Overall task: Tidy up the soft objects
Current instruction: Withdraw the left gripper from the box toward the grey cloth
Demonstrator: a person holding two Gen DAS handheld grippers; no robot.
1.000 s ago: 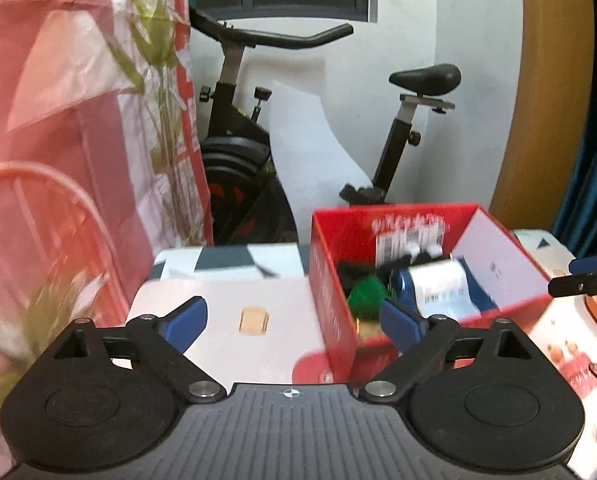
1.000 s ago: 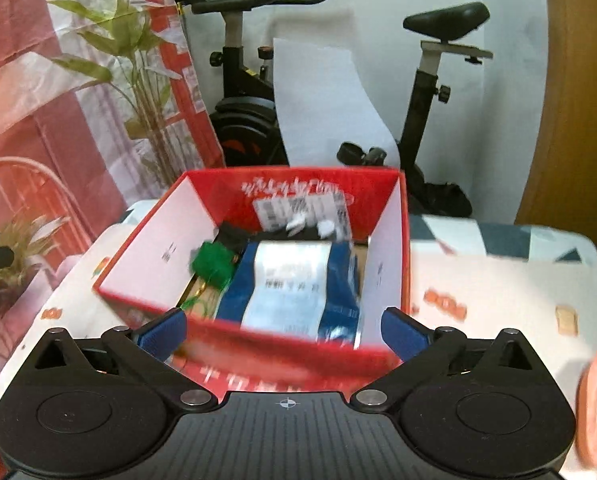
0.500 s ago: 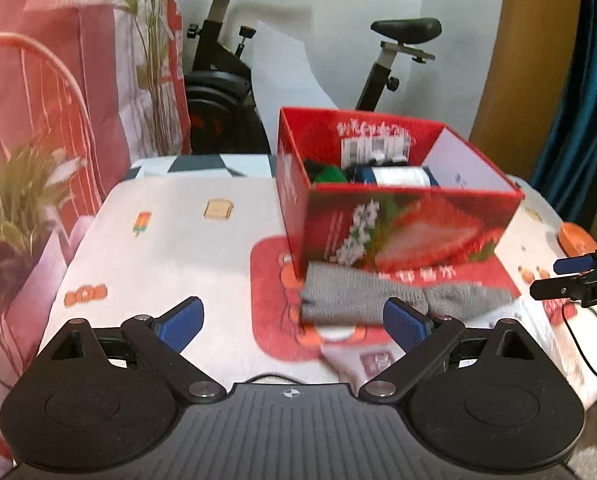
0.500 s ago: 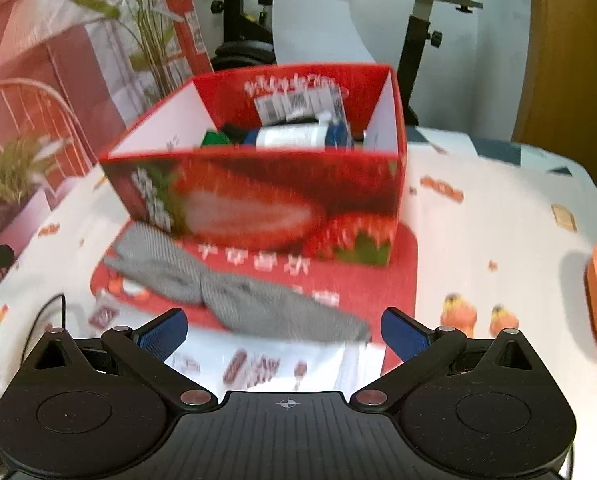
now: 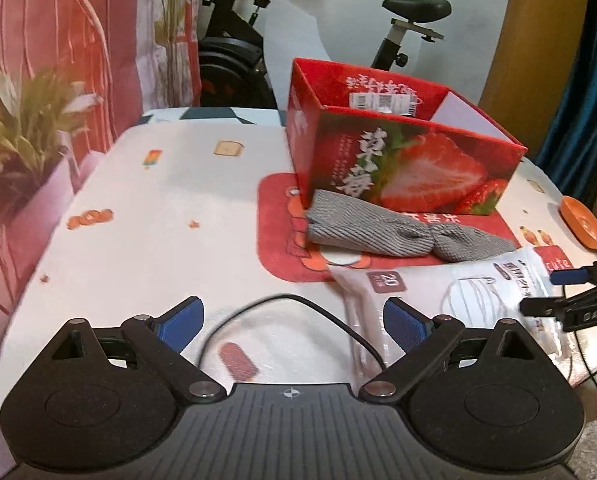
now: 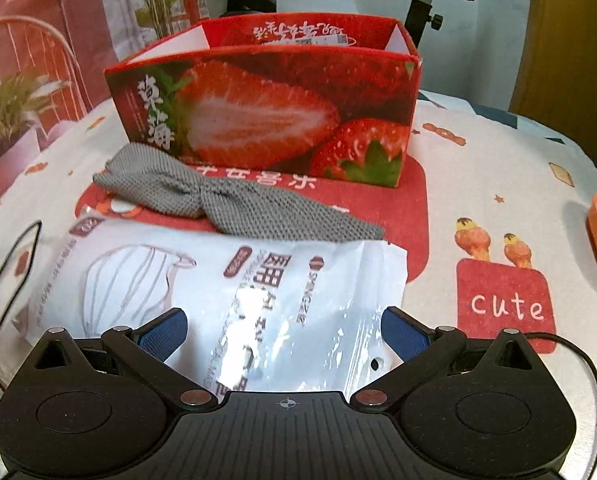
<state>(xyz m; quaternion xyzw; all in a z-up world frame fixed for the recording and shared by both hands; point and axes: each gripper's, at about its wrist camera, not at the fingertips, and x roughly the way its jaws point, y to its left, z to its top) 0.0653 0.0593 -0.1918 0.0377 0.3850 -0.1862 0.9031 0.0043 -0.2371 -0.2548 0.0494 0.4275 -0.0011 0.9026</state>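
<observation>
- The left tool [image 5: 290, 322] hovers over the near edge of the bench [image 5: 146, 208], its blue pads spread wide with nothing between them but a black cable [image 5: 298, 304] lying on the cloth below.
- The right tool [image 6: 284, 326] is likewise released, its fingers wide apart above the near end of a white plastic packet [image 6: 226, 280]; whether they touch it cannot be told.
- The white plastic packet lies flat near the front edge of the bench.
- A grey knitted cloth [image 6: 226, 200], pinched in the middle like a bow, lies just behind the packet, its right end over the packet's far edge.
- The cloth's left end rests against the front wall of a red strawberry box [image 6: 266, 120], which stands toward the middle of the bench.
- An orange dish [image 5: 584, 222] sits at the right edge of the bench.
</observation>
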